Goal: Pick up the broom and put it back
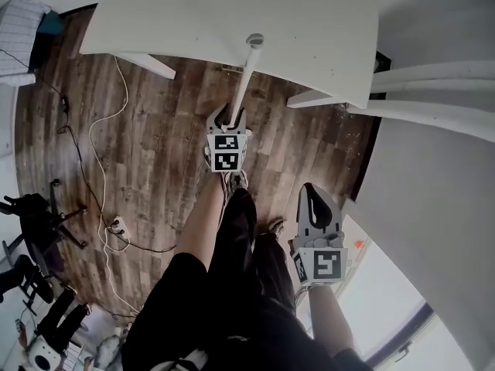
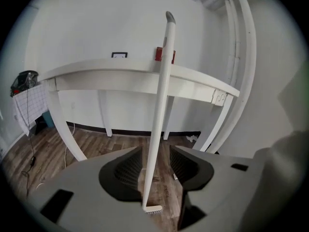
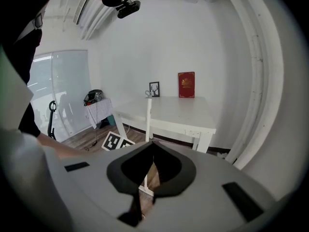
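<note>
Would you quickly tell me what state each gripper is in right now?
Left gripper: open, the broom handle standing between its jaws, not gripped.
Right gripper: shut, holding nothing.

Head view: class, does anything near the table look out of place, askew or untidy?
Yes. The broom stands askew, its handle leaning on the edge of the white table. A loose white cable also trails across the wooden floor, a possible trip hazard.

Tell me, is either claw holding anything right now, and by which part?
Nothing is held. The left gripper stands open around the broom, low on its handle, not clamped; the right gripper is shut and empty.
</note>
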A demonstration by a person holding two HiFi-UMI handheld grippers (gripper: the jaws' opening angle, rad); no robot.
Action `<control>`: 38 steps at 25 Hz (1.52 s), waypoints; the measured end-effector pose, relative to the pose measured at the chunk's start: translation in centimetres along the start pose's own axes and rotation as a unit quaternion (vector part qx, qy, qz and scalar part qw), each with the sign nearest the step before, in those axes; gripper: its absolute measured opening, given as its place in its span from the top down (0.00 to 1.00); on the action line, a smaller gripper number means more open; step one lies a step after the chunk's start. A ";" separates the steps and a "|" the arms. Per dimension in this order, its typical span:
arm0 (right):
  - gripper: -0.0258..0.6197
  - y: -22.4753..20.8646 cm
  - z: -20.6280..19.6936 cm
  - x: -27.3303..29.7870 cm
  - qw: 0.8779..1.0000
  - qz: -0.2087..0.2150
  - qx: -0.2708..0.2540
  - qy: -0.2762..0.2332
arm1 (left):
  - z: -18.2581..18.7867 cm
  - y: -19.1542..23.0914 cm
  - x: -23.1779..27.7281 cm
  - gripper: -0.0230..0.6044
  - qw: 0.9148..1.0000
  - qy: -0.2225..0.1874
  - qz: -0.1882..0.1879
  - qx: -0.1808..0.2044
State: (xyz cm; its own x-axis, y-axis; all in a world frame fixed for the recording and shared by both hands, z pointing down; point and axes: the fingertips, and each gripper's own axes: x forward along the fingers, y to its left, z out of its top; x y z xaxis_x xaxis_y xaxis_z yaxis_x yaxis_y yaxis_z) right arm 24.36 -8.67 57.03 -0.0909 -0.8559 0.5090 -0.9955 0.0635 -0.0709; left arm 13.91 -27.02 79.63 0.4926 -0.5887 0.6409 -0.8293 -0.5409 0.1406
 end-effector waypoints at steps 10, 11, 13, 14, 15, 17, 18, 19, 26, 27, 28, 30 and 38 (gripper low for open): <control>0.93 -1.8 -0.3 -0.2 1.000 -0.029 0.010 0.006 | -0.4 0.2 3.8 0.69 0.999 0.023 -0.003 0.033; 0.93 -2.0 -0.3 -0.2 0.999 -0.031 0.010 0.005 | -0.3 0.3 4.1 0.69 0.999 0.021 0.000 0.034; 0.93 -2.4 -0.4 -0.1 0.999 -0.033 0.009 0.004 | -0.1 0.5 4.5 0.69 0.999 0.015 0.004 0.032; 0.93 -2.5 -0.5 -0.1 0.999 -0.034 0.008 0.005 | -0.1 0.5 4.6 0.69 0.999 0.012 0.004 0.032; 0.93 -2.6 -0.7 -0.1 0.999 -0.035 0.008 0.007 | -0.1 0.5 4.7 0.70 0.999 0.009 0.004 0.031; 0.93 -2.8 -1.2 -0.5 0.999 -0.039 0.010 0.013 | -0.3 0.4 4.8 0.72 0.999 0.006 0.003 0.033; 0.93 -2.8 -1.3 -0.6 0.999 -0.041 0.010 0.015 | -0.4 0.4 4.8 0.74 0.999 0.004 0.004 0.035; 0.93 -2.9 -1.4 -0.7 0.999 -0.042 0.010 0.016 | -0.3 0.4 4.8 0.78 0.999 0.003 0.006 0.037; 0.93 -3.2 -2.1 -1.3 0.997 -0.053 0.015 0.047 | -0.4 1.2 4.0 0.84 0.998 -0.010 0.015 0.055; 0.93 -3.3 -2.0 -1.5 0.997 -0.056 0.014 0.046 | -0.5 1.3 3.6 0.84 0.998 -0.011 0.015 0.054; 0.93 -3.4 -1.9 -1.6 0.997 -0.057 0.013 0.043 | -0.7 1.4 3.2 0.84 0.998 -0.012 0.016 0.054; 0.93 -3.6 -1.5 -1.8 0.998 -0.060 0.013 0.035 | -1.0 1.5 2.2 0.84 0.998 -0.015 0.018 0.054; 0.93 -2.1 0.1 -2.7 1.000 -0.017 -0.018 -0.005 | 0.2 0.8 -3.7 0.84 0.997 -0.047 0.028 0.050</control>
State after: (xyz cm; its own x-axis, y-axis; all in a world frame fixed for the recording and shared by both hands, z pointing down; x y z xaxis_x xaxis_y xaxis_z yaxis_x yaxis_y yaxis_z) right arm 26.69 -6.57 55.70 -0.0568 -0.8629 0.5021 -0.9984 0.0530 -0.0218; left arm 11.48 -25.35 77.20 0.4726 -0.6703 0.5721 -0.8282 -0.5597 0.0284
